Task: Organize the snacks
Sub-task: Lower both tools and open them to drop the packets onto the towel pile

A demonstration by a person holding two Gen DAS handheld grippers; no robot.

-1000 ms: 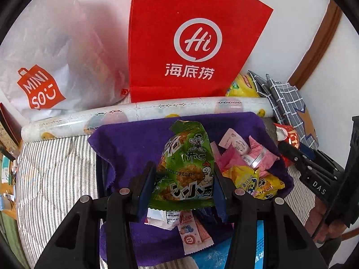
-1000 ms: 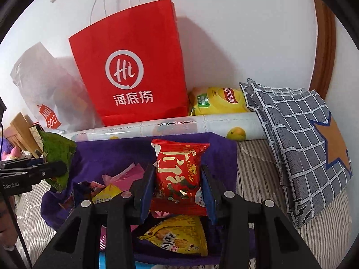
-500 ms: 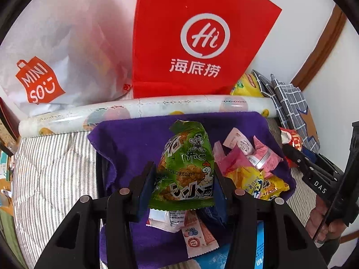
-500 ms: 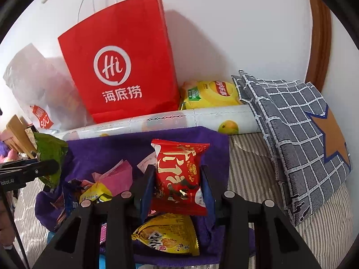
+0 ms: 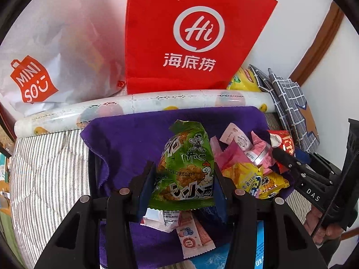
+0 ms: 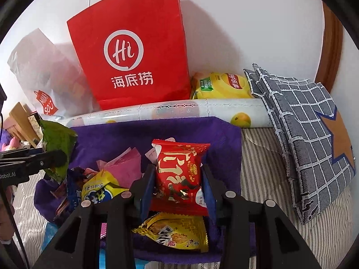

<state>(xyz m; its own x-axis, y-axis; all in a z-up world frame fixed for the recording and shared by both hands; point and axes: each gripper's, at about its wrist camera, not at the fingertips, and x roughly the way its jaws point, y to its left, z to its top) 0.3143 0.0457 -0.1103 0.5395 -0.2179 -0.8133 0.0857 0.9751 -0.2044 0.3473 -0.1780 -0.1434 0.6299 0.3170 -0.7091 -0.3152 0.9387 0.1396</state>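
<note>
My left gripper (image 5: 182,183) is shut on a green snack packet (image 5: 186,165) and holds it above the purple cloth (image 5: 125,139). My right gripper (image 6: 177,183) is shut on a red snack packet (image 6: 179,179), also above the purple cloth (image 6: 112,136). Several loose snacks lie on the cloth: pink packets (image 5: 242,152), yellow packets (image 5: 249,177) and a yellow packet (image 6: 175,233) below the right gripper. The green packet also shows at the left of the right wrist view (image 6: 57,143). The red packet shows at the right of the left wrist view (image 5: 282,143).
A red paper bag (image 6: 134,49) and a white Miniso bag (image 5: 33,67) stand against the wall. A rolled printed sheet (image 5: 157,103) lies behind the cloth. A yellow chip bag (image 6: 222,85) and a grey checked cushion (image 6: 303,130) lie at the right on the striped bedding (image 5: 44,168).
Both grippers have moved forward toward the red bag, each still holding its packet. The red bag looks larger and nearer in both views.
</note>
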